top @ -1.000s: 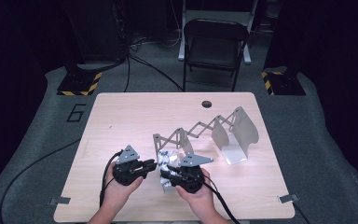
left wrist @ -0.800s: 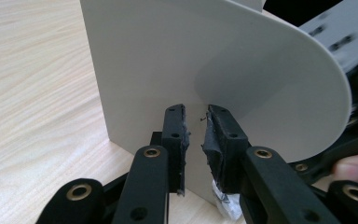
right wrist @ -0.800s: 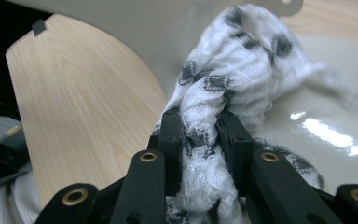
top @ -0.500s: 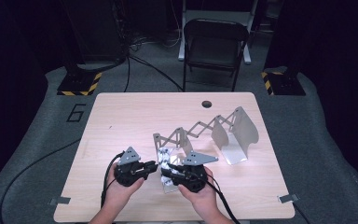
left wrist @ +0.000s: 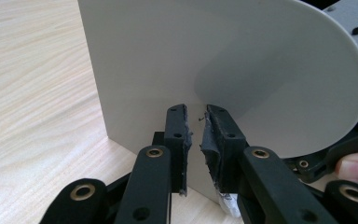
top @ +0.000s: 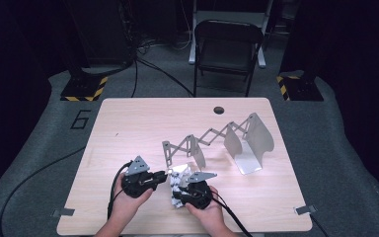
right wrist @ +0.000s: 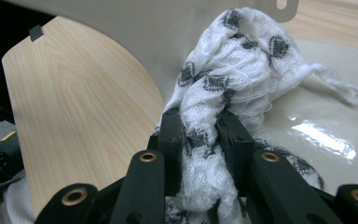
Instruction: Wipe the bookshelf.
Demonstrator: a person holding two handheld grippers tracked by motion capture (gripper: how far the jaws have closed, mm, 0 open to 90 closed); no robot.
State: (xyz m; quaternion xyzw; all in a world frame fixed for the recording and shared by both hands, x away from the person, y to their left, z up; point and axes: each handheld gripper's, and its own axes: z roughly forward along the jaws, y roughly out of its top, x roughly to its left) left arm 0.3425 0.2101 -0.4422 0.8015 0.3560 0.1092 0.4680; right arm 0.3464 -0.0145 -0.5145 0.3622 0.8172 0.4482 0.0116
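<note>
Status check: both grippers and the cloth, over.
Right gripper shut on the white patterned cloth. Left gripper on the edge of the grey plate. Expanding rack close behind, nothing blocking.

A "6" on the grey floor mat (top: pixel 81 119)

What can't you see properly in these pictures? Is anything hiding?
- High view: most of the white patterned cloth is covered by the right gripper and hand, so its shape is unclear.
- Right gripper view: the cloth's lower end is cut off by the bottom edge, behind the jaws.
- Left gripper view: the grey plate hides everything behind it; whether the left gripper touches it is unclear.
- High view: the dark hole in the table is too small to identify.
</note>
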